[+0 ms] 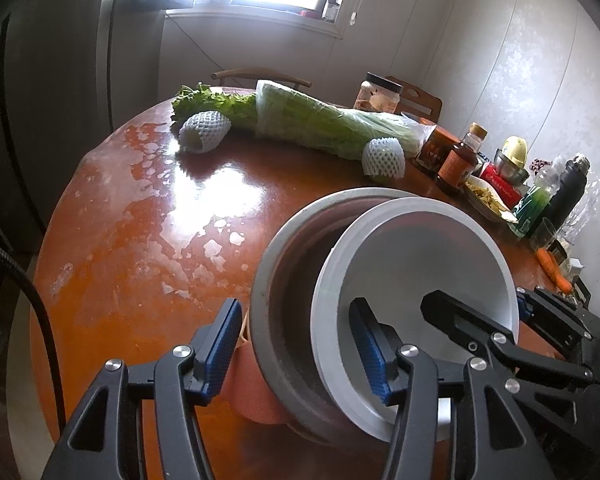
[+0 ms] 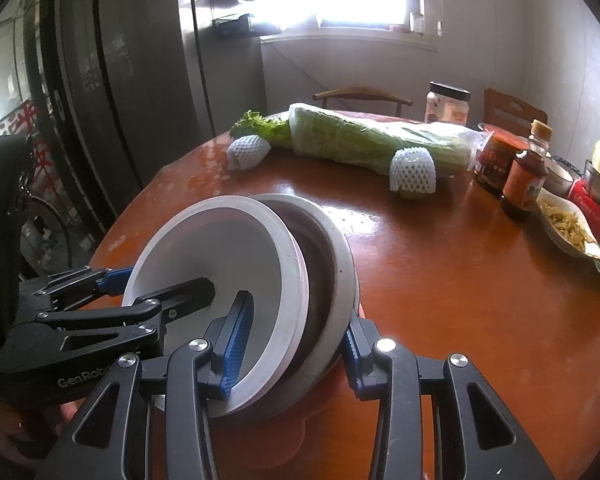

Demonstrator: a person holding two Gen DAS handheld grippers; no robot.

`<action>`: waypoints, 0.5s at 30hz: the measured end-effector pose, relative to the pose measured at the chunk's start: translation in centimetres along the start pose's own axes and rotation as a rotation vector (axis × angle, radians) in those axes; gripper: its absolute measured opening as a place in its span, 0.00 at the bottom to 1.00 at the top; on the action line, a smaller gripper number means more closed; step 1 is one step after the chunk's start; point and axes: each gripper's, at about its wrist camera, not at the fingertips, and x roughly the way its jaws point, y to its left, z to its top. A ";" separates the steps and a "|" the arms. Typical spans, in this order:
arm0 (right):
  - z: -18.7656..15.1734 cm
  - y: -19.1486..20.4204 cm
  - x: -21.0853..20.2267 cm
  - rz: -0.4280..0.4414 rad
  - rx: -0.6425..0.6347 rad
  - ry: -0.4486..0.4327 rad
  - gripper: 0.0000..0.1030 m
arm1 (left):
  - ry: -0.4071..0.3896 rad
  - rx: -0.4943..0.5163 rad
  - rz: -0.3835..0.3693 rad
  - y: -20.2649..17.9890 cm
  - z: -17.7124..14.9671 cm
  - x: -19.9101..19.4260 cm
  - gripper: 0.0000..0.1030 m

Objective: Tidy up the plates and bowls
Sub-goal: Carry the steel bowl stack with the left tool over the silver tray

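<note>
A white bowl [image 1: 420, 248] [image 2: 220, 248] sits tilted inside a larger grey bowl [image 1: 288, 280] [image 2: 328, 264] near the front edge of a round brown table [image 1: 140, 240]. My left gripper [image 1: 296, 308] [image 2: 160, 280] straddles the left walls of both bowls. One pad is outside the grey bowl and one is inside the white bowl, and a small gap shows at each pad. My right gripper [image 2: 298, 312] [image 1: 474, 300] straddles the right side. Its outer pad lies against the grey bowl's wall and its inner pad is inside the white bowl.
A flat orange piece [image 2: 300, 436] lies under the bowls. Bagged greens [image 1: 312, 124] and two foam-netted fruits [image 1: 204, 132] [image 1: 382, 158] lie at the back. Jars and bottles [image 1: 458, 160], a snack dish [image 2: 564, 228] and a carrot [image 1: 554, 270] crowd the right. A dark fridge [image 1: 60, 100] stands left.
</note>
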 end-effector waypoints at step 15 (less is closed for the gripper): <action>-0.2 -0.9 -0.4 -0.037 0.010 -0.006 0.40 | -0.004 0.010 0.003 -0.7 0.0 -0.3 0.54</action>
